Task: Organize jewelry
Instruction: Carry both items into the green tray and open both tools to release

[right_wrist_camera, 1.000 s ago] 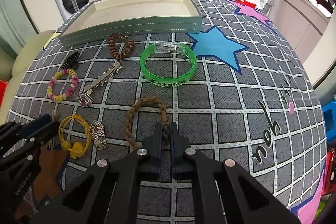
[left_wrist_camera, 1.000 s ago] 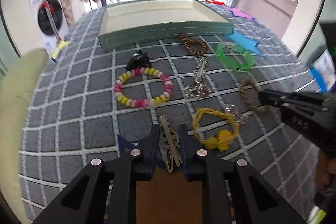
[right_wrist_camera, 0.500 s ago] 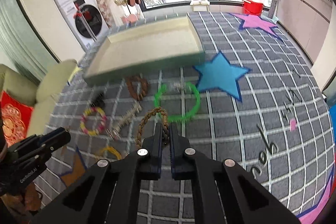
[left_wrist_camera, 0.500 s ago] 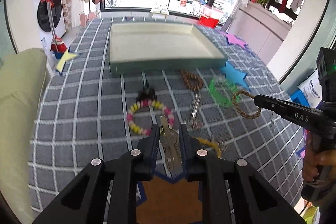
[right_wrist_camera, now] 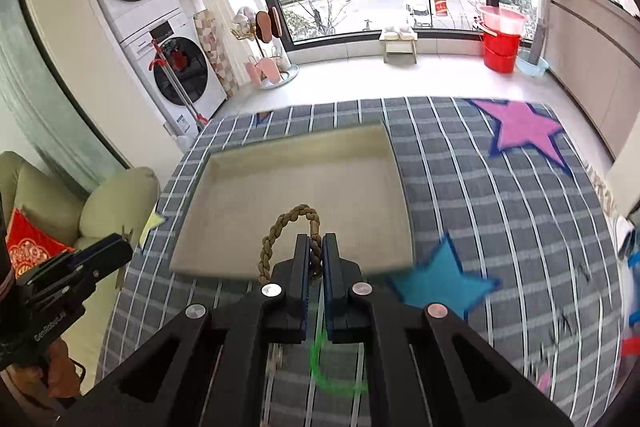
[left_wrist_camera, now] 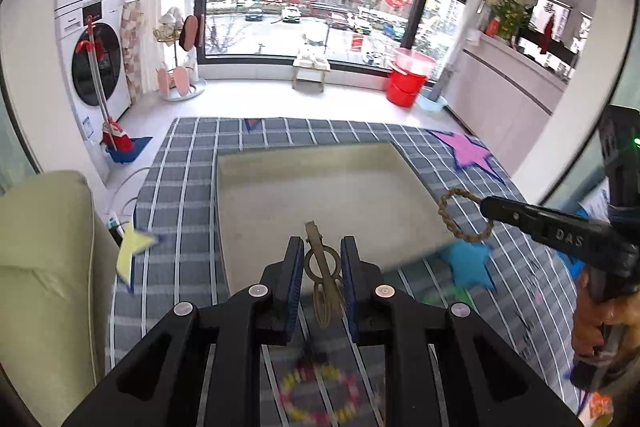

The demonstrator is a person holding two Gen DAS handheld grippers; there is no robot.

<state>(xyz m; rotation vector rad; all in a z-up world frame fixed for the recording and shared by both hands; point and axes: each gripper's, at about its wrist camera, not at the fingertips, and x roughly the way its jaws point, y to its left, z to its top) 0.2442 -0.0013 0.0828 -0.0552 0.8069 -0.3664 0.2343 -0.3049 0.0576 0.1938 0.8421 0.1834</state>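
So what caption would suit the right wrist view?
Right gripper carries a braided rope bracelet above the shallow tray.

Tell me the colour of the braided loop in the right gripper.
Tan-brown braided loop, seen best in the right wrist view.

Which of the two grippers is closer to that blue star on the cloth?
Right. The right gripper, holding a braided ring, hangs just above the blue star by the tray's corner. The left gripper, holding a clip, is further left along the tray's near edge.
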